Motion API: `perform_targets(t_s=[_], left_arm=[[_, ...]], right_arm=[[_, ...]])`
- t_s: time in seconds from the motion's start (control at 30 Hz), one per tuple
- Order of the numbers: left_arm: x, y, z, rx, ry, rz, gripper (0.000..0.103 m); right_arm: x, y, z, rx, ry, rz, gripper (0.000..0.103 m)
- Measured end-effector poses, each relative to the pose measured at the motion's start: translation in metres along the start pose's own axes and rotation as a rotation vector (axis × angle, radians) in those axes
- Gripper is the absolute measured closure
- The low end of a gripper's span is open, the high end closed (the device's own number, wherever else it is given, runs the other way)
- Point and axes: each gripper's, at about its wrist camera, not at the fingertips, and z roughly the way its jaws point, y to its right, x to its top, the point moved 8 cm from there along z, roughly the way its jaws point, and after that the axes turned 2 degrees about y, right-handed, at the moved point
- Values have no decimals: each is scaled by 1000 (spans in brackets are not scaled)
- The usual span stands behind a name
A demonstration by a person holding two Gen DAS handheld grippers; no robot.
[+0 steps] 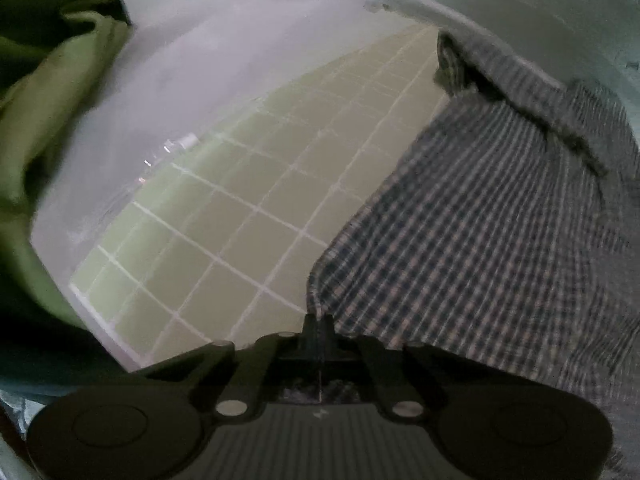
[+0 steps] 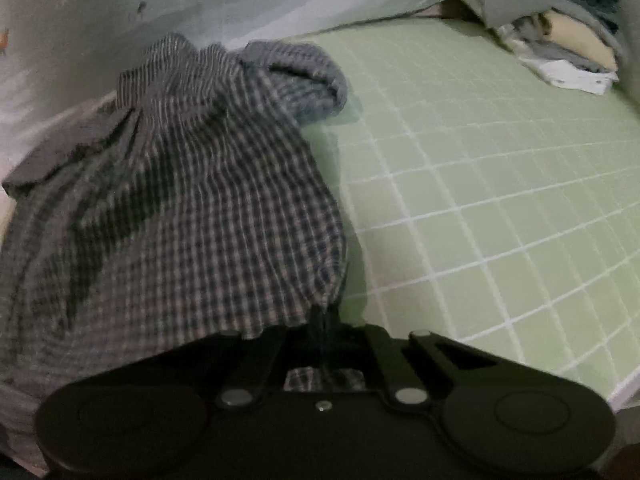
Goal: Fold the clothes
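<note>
Both grippers, left [image 1: 319, 322], right [image 2: 323, 316], pinching checked shirt [image 2: 192, 216], green grid mat [image 2: 480, 184]

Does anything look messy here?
Yes. The checked shirt is bunched and wrinkled on the green grid mat, its sleeve curled up. Both grippers pinch its hem. The clothes pile behind looks untidy too.

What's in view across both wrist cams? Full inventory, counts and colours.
checked shirt: 1, dark blue and white, on the mat, gripped at its edge by both grippers
grid mat: 1, light green with white lines, under the shirt
clothes pile: 1, grey, cream and white, far right corner of the mat
green cloth: 1, olive green, left of the mat
left gripper: 1, black, shut on shirt edge
right gripper: 1, black, shut on shirt edge
</note>
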Motion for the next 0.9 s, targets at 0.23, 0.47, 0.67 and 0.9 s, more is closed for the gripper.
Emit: perform_targets(t_s=[0.23,0.47,0.67,0.9], left_arm=[[-2,-25,-21,-38,23,-59,103],[-17,-36,-11,38,-19,-66,89],[-19,-20,-15,33,-4,12,64],[-4,29,-19,-16,54,149,26]], right_arm=[[-2,36,-29,-28,6,115,102],[-16,44,-18,-85,-19,140,90],[-17,30,-14,-95,-19,80,52],[1,17,-20,-70,61,-25,12]])
